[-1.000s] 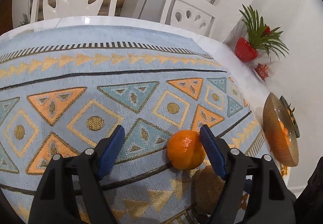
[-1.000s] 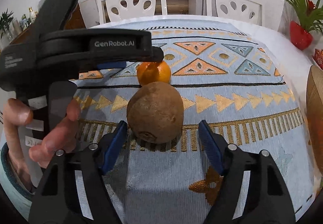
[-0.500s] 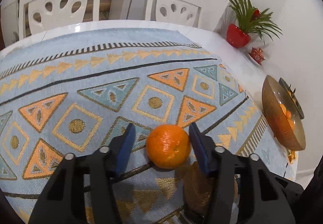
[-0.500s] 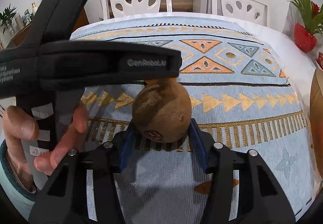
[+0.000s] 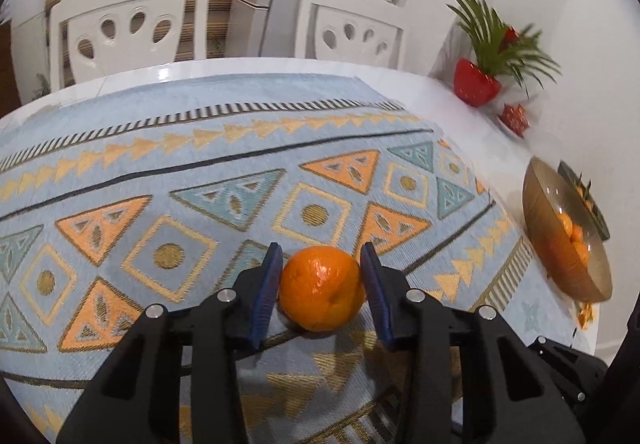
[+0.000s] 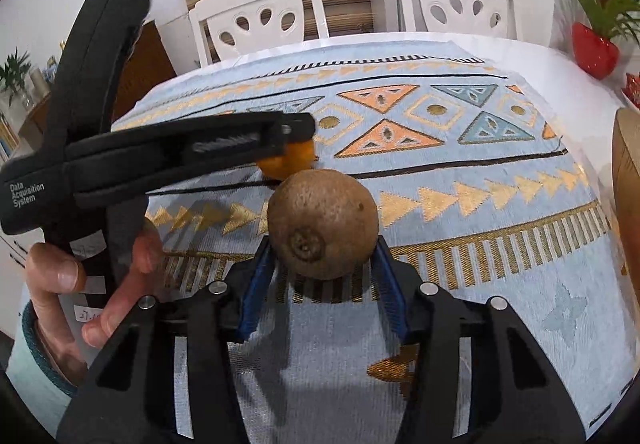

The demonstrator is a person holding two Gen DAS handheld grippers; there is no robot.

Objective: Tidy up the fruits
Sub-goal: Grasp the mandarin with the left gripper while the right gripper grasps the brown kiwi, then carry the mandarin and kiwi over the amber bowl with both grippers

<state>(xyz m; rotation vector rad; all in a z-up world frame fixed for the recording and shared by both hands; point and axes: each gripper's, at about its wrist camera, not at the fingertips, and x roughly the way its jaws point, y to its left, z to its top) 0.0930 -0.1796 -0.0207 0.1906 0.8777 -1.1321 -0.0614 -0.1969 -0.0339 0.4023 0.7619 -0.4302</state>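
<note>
Claws first: my left gripper (image 5: 320, 284) has its blue pads pressed on both sides of one orange (image 5: 322, 288), closed to the fruit's width. My right gripper (image 6: 324, 268) is likewise clamped on one brown kiwi (image 6: 323, 223), stem scar facing the camera. Whether either fruit rests on the cloth or hangs just above it, I cannot tell, though a shadow lies directly beneath each.

Handling, as I judge it: the orange is light and firm, with a waxy, dimpled rind that could slip, so holding it across the widest part as now seems right. The kiwi is light too, its fuzzy skin giving better friction, but the flesh bruises easily, so I would squeeze it no harder than needed.

Outward from there, the two fruits sit close together near the front of the patterned blue tablecloth (image 5: 200, 172), orange just beyond kiwi in the right view, with a hand (image 6: 72, 284) gripping the left tool's handle. One golden bowl (image 5: 560, 236) stands at the right edge of the table, already holding several oranges, too blurred to count. Two white chairs (image 5: 132, 24) stand at the far side, one red potted plant (image 5: 480, 84) far right.
</note>
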